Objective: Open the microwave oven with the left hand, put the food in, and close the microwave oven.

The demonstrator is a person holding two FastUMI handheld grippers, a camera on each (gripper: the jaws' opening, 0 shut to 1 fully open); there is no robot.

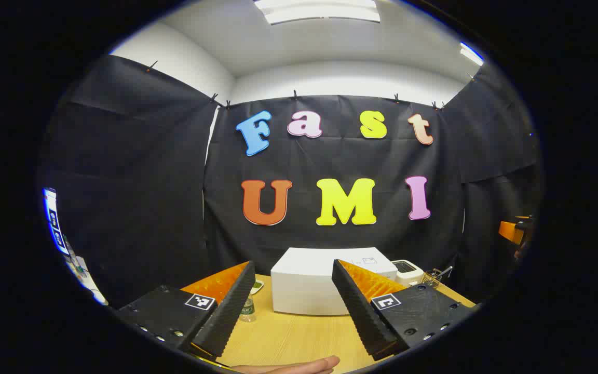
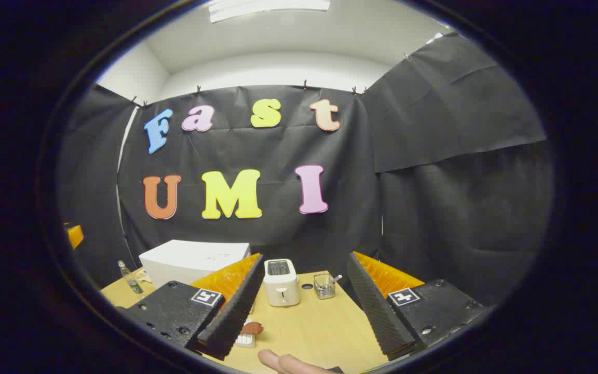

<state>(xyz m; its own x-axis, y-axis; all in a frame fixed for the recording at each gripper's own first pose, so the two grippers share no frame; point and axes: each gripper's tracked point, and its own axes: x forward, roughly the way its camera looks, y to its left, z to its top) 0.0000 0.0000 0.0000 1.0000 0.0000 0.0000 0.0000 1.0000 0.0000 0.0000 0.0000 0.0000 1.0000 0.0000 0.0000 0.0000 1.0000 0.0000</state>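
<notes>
While both grippers, left [image 1: 294, 306] & right [image 2: 299, 306], gape released, table [image 2: 320, 327] holds 1 microwave [image 1: 304, 283], 1 toaster [image 2: 281, 283], 1 bottle [image 2: 128, 278]

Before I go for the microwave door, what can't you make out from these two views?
- Microwave door and handle: left gripper view, too plain to tell, right part behind a finger.
- Food: right gripper view, half hidden behind that gripper's finger.
- Small bottle: left gripper view, partly behind a finger.
</notes>
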